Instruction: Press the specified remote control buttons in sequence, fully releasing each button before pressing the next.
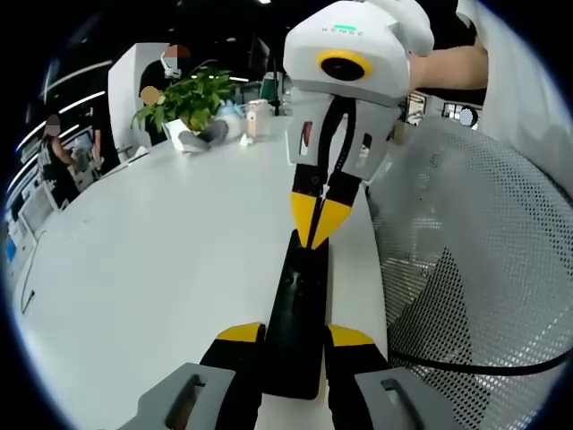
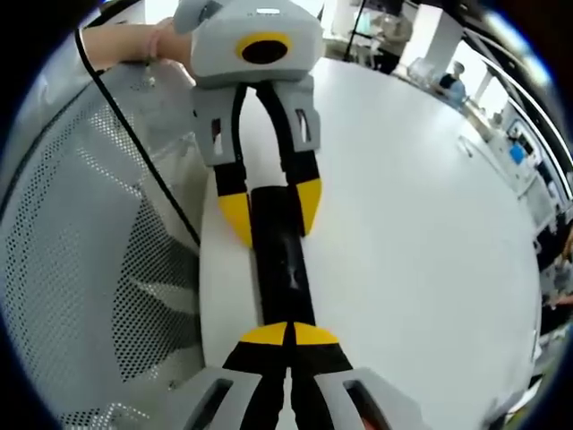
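Black remote control (image 1: 297, 322) lying lengthwise on the white table (image 1: 170, 269), close to the table's edge beside a white perforated mesh chair back (image 1: 483, 260).

In the left gripper view: left gripper (image 1: 295, 339) at the near end of the remote, yellow-tipped jaws set either side of the slim body and pinching it. Right gripper (image 1: 320, 224) entering from the far side, jaws pressed together into one yellow point, tip resting on the far end of the remote's top face. Potted green plant (image 1: 188, 98) and a few small items near the far edge of the table; people standing in the background at left.

In the right gripper view: right gripper (image 2: 289, 333) at the bottom, yellow tips touching each other, sitting on the near end of the remote (image 2: 285, 260). Left gripper (image 2: 271, 208) opposite, jaws astride the far end of the remote, clamped on its sides. A hand (image 2: 134, 40) on the left gripper's body, dark cable (image 2: 152, 175) trailing across the chair mesh.
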`<act>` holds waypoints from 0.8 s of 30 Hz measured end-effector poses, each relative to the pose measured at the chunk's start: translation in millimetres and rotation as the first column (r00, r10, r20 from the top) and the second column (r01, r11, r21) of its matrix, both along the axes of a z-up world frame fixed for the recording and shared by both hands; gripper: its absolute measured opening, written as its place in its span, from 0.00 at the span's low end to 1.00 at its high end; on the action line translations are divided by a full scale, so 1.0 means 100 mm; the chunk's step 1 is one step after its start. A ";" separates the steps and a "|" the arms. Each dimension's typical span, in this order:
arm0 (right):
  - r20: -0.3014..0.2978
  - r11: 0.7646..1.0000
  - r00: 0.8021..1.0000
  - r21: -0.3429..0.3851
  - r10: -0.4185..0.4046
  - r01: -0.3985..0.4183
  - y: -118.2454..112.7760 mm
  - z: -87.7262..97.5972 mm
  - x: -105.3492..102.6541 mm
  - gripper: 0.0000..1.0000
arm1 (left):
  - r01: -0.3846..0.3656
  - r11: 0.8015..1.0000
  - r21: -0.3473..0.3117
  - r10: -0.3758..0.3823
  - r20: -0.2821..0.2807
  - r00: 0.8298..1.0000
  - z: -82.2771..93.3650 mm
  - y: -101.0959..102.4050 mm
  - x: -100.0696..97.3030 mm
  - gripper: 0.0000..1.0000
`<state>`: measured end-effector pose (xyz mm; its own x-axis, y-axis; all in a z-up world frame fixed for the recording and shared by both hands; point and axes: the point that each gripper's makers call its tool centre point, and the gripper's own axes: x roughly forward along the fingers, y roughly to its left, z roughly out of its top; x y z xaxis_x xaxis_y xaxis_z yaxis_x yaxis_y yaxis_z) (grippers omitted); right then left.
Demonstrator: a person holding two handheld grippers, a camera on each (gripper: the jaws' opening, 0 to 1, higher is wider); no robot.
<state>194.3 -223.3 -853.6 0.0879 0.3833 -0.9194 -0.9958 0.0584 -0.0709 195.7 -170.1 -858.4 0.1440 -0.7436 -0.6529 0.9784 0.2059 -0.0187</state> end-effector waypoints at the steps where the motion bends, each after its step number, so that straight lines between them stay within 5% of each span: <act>1: 0.001 1.000 1.000 0.002 -0.008 0.008 0.00 0.00 0.00 0.00 | -0.001 1.000 0.000 0.001 -0.001 1.000 0.00 0.00 0.00 0.25; 15: 0.047 0.995 0.997 0.076 -0.062 0.058 0.00 0.01 0.00 0.00 | -0.019 1.000 -0.014 0.019 0.000 1.000 0.00 0.00 0.00 0.26; 24: 0.024 0.985 0.992 0.120 -0.127 0.123 0.01 0.02 0.01 0.00 | -0.028 1.000 -0.013 0.028 0.002 1.000 0.00 0.00 0.01 0.26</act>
